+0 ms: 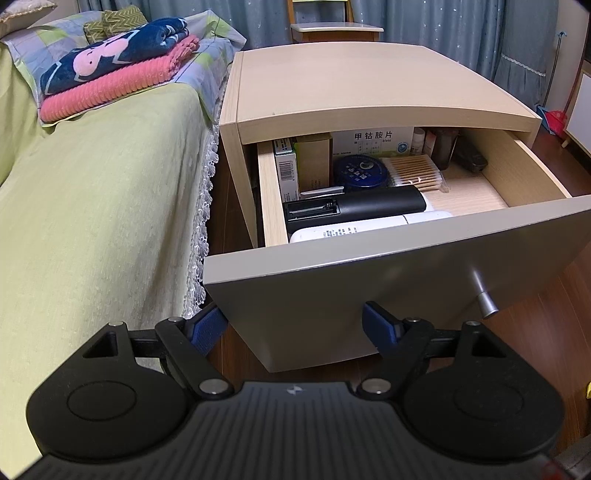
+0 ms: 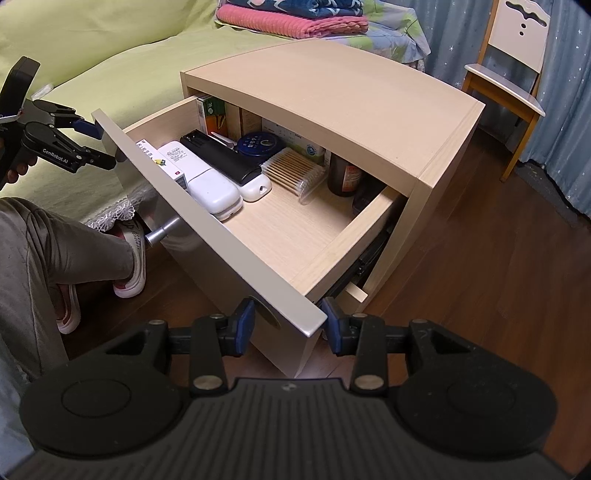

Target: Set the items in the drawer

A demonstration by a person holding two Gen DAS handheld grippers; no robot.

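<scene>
The pale wood drawer (image 2: 280, 229) stands pulled out of the nightstand (image 1: 369, 85) beside the bed (image 1: 92, 184), its grey front bearing a metal knob (image 1: 484, 299). Inside lie a black remote (image 1: 354, 205), white remotes (image 2: 207, 181), cotton swabs (image 1: 413, 173) and boxes. Left gripper (image 1: 295, 325) and right gripper (image 2: 288, 321) hover at the front panel, jaws apart, empty.

A bed (image 1: 92, 192) with a yellow-green cover and lace trim lies to the left of the left tongs. Folded blankets (image 1: 118, 70), pink under navy, sit on a patchwork pillow (image 1: 207, 48) at its far end. Grey-blue starred curtains (image 1: 443, 26) hang across the far wall. A pale wooden chair (image 2: 506, 70) stands before them, far right of the right tongs. Dark wood floor (image 2: 480, 258) spreads beneath, under warm indoor light.
</scene>
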